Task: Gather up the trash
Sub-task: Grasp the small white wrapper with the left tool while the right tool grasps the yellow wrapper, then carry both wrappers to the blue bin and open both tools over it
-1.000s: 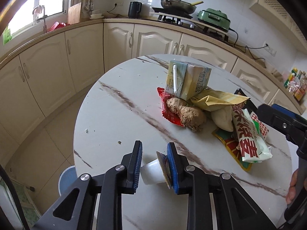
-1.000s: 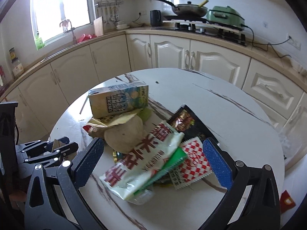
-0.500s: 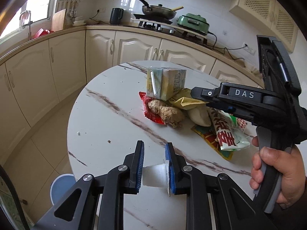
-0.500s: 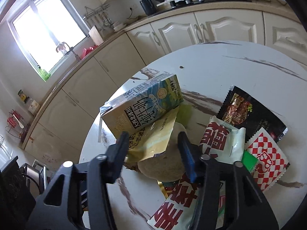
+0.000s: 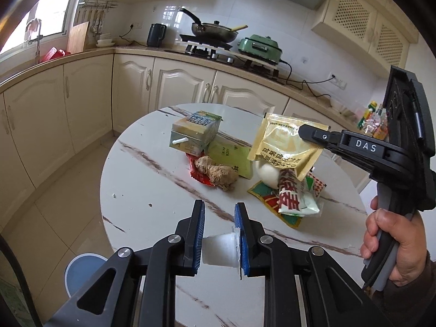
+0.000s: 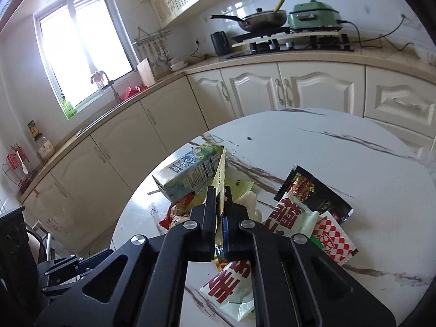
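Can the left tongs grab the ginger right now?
Probably not yet. The left tongs are already shut on a small white plastic cup, so they are full. The ginger lies uncovered on the table ahead, so the path looks free once the cup is dropped.

A second ago the right gripper (image 6: 221, 207) stood wide open over the heap of wrappers; now its jaws have clamped edge-on onto the yellow packet (image 5: 283, 144) and lifted it clear of the pile. Beneath the packet, the pale round thing (image 5: 268, 173) and the green packet (image 5: 231, 160) now lie uncovered. The milk carton (image 5: 194, 133), upright before, now lies on its side just beyond the gripper's tips. The right hand (image 5: 395, 248) has come into sight.
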A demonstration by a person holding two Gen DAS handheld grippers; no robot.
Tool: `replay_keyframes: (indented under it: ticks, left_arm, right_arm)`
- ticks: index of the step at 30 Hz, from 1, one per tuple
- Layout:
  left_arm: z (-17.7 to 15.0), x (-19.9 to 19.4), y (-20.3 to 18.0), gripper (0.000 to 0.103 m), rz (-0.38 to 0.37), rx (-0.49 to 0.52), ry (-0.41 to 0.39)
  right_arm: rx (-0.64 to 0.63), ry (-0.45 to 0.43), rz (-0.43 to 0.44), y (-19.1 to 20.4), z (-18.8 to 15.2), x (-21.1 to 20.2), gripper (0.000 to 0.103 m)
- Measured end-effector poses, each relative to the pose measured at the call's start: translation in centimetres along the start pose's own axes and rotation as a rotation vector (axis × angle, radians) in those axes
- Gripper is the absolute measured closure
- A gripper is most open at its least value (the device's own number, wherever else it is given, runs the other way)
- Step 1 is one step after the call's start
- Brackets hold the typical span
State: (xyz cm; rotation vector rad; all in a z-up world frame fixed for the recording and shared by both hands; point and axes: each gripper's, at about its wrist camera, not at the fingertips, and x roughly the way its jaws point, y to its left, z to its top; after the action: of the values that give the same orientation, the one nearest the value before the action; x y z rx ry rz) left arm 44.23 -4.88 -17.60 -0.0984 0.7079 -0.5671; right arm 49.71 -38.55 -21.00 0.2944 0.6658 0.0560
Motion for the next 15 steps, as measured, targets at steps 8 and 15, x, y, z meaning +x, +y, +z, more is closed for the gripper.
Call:
replay_keyframes:
  ticks: [8,15]
  left_arm:
    - [-0.8,-4.8,-0.6,0.085,-0.010,0.018,-0.054]
    - [-1.4,-10.0,0.3,0.085,0.023,-0.001,-0.109]
  right_arm:
    - [-0.060,-0.053,0.002,2.9,0.6,-3.6,0.099]
    - [-0.131,-0.057,0.079,8.4,0.8,-5.1,0.098]
